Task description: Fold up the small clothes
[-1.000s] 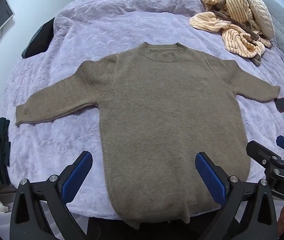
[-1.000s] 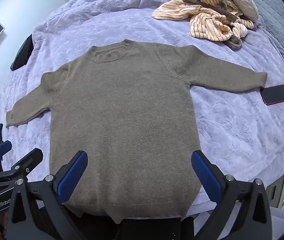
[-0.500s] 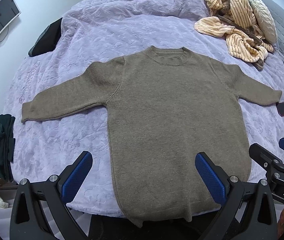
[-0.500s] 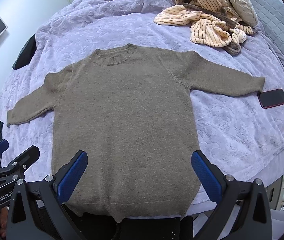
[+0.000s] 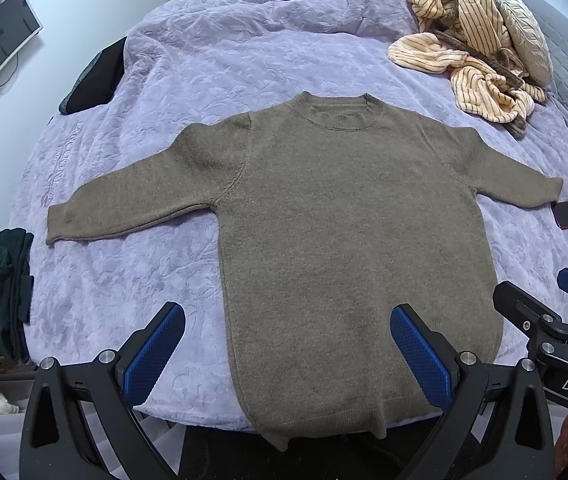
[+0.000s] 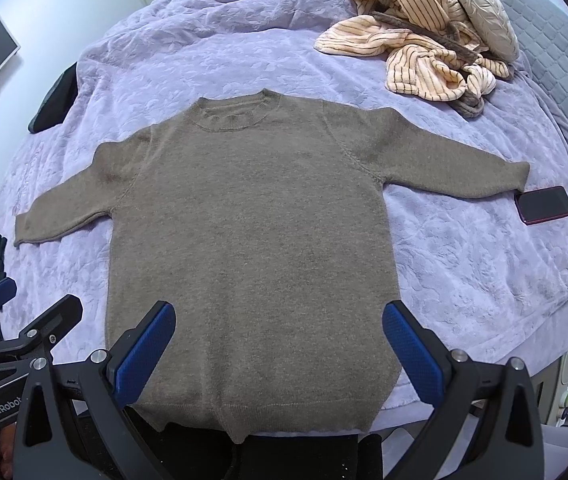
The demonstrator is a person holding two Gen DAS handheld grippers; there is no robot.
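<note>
Lilac bedspread [image 5: 244,60] | sweater [image 5: 344,220] flat | both jaws spread | labels "DAS", seemingly "GenRobot"

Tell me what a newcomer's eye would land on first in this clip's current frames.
The brown sweater dominates, spread flat and face up mid-bed on the lilac bedspread, sleeves out to both sides, hem at the near edge. Next comes the striped peach heap at the far right corner, then the dark phone just off the sweater's right cuff. Both grippers, left and right, hover open over the hem, holding nothing.
</note>
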